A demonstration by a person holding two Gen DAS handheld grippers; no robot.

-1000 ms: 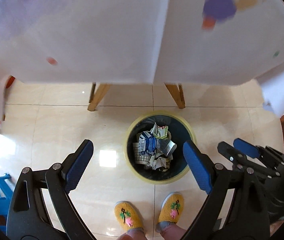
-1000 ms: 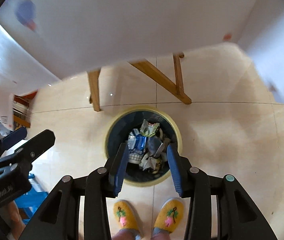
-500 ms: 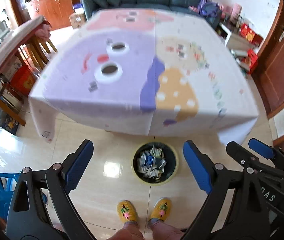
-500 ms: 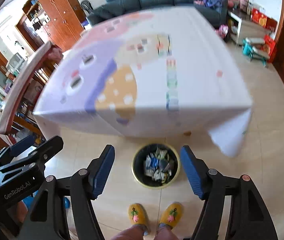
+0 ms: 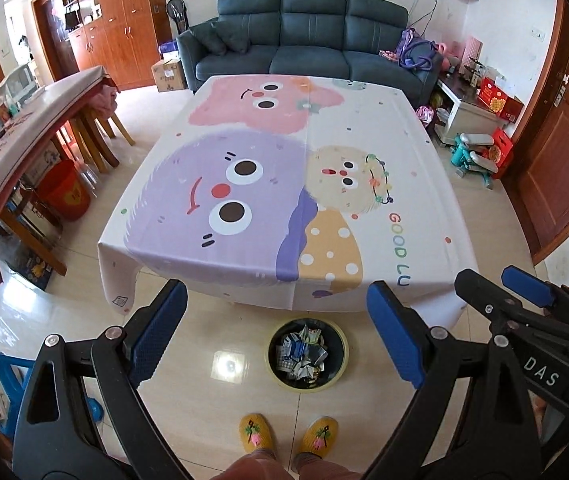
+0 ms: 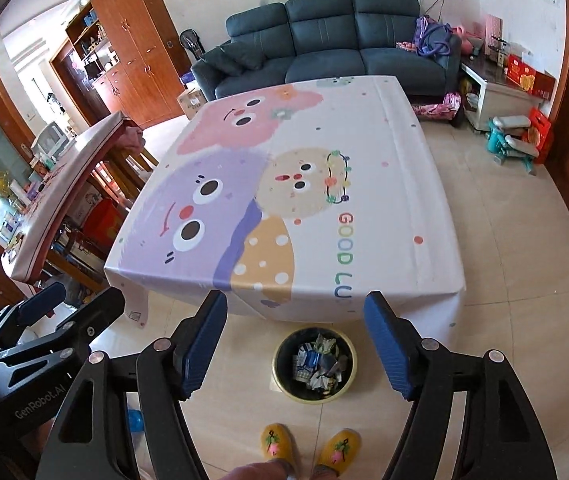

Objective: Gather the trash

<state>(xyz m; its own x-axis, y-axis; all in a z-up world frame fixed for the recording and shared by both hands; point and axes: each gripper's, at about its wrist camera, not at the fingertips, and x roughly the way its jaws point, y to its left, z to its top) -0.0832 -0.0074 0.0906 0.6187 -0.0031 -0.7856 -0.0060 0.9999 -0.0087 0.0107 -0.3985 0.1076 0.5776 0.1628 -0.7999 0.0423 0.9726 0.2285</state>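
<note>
The trash bin (image 5: 306, 354) stands on the tiled floor (image 5: 204, 396) just in front of the near edge of the surface (image 5: 284, 184), with a pair of yellow slippers (image 5: 288, 434) on its near side. It is filled with crumpled trash (image 5: 302, 354). The left gripper (image 5: 276, 336) is spread wide and empty, high above the bin, which shows between its fingers. The right gripper (image 6: 294, 342) is likewise spread and empty, with the bin between its fingers (image 6: 388, 350) too.

A second ago both cameras sat low over the bin and the right gripper was nearly closed; both have since risen, so the whole cartoon-printed cloth (image 6: 304, 200) now shows, bare of trash. Open floor lies right of the surface; a second table (image 5: 24, 140) crowds its left.
</note>
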